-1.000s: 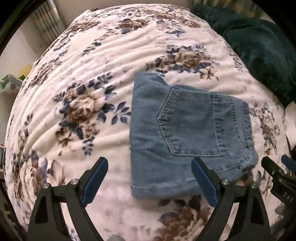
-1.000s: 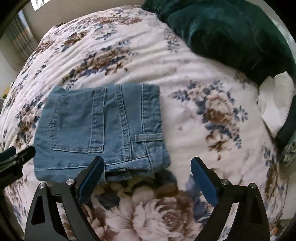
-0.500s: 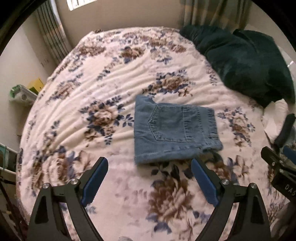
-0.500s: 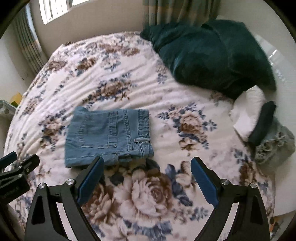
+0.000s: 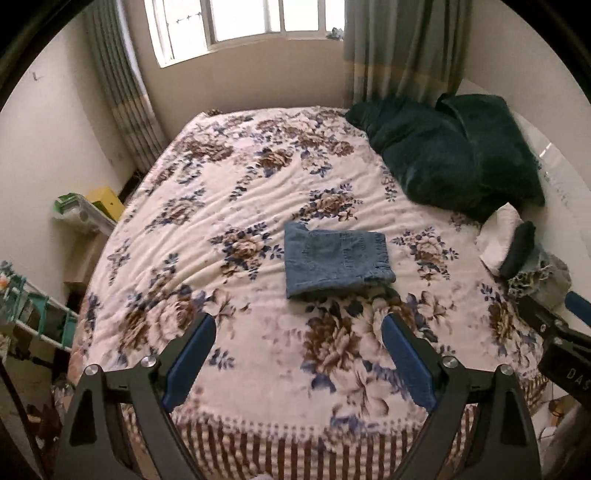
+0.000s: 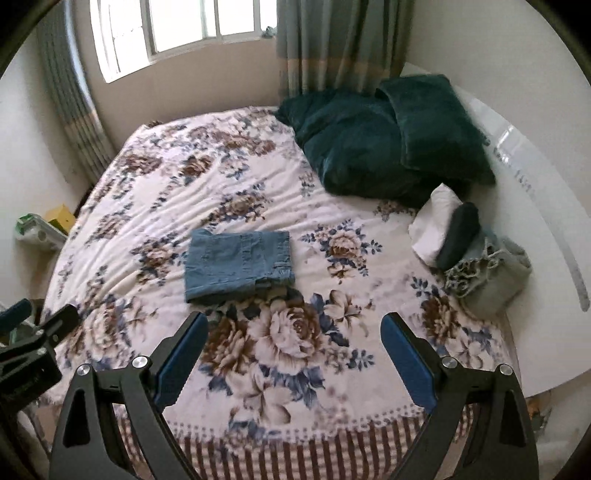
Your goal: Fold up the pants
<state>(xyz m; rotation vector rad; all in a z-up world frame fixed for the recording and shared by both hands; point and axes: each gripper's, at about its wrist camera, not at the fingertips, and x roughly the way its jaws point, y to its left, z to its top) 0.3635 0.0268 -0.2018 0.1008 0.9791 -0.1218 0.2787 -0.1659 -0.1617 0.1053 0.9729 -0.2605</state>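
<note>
Folded blue denim pants (image 5: 334, 263) lie flat as a small rectangle on the floral bedspread (image 5: 229, 206), near the middle of the bed; the right wrist view shows the pants (image 6: 238, 264) left of centre. My left gripper (image 5: 298, 350) hangs open high above the bed's near edge, nothing between its blue pads. My right gripper (image 6: 294, 349) is open too and holds nothing, well back from the pants. Each gripper's tip shows at the edge of the other's view.
Dark green pillows and blanket (image 6: 380, 140) are heaped at the bed's far right. A white pillow (image 6: 436, 225), a dark roll and a grey fringed throw (image 6: 491, 273) sit at the right edge. Window (image 5: 240, 22) and curtains behind; a shelf with clutter (image 5: 85, 214) along the left wall.
Both grippers have pulled up and back from the pants, which now look small and far. The whole bed, window and walls have come into view. The pants have not moved.
</note>
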